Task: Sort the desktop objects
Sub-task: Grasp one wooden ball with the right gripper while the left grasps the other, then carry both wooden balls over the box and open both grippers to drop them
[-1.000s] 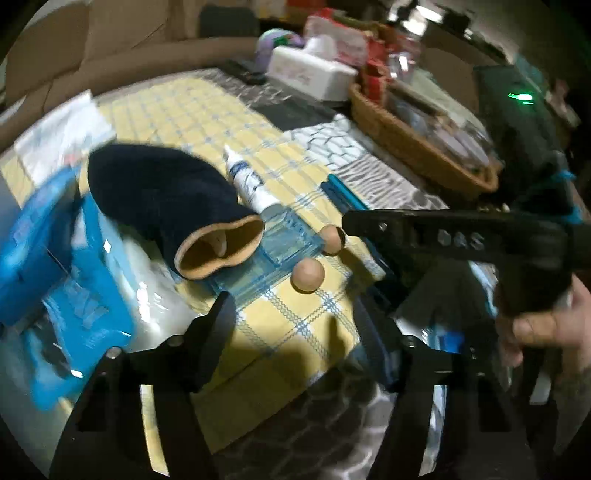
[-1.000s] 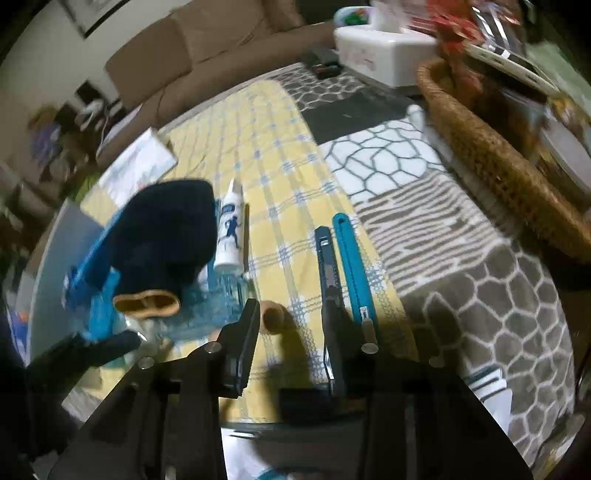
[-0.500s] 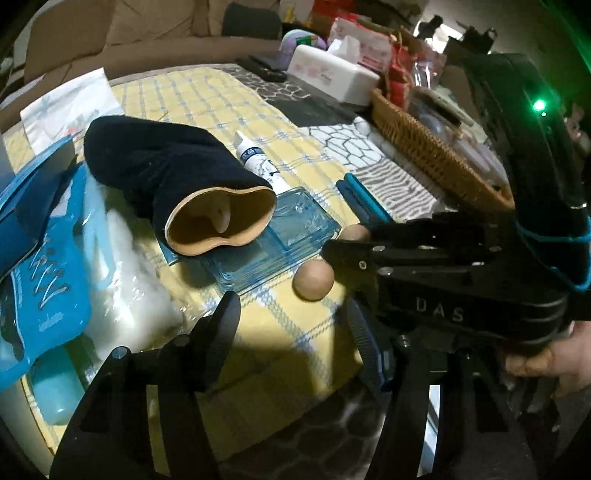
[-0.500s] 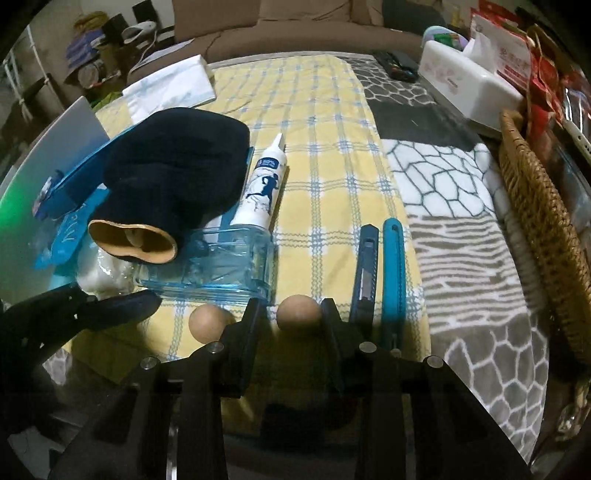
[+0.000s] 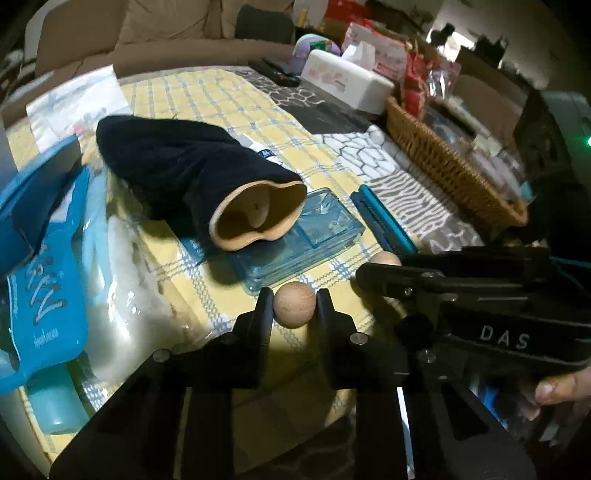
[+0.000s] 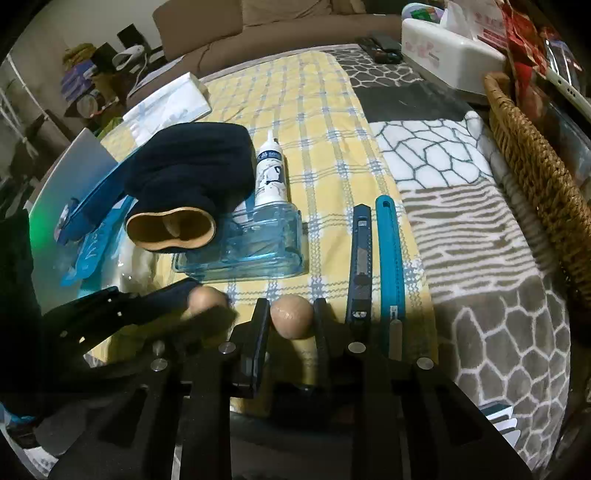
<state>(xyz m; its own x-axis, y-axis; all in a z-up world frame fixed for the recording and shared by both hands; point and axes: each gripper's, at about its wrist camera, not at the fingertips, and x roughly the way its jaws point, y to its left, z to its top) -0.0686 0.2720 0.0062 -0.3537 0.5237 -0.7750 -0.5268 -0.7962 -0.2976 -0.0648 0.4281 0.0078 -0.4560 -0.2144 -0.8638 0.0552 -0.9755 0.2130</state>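
Jaws closing on two wooden balls (image 5: 294, 309) (image 6: 291, 316)

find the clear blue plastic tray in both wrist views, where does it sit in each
Left wrist: the clear blue tray lies at centre, under the mouth of the dark slipper.
Right wrist: the tray lies left of centre, beyond the fingertips.
Shared landmark: the slipper, whose tan opening rests on the tray.

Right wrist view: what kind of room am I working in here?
Most likely a home living room: a tan upholstered sofa runs behind the table, a white tissue box and a woven wicker basket sit on it, over a yellow checked cloth.
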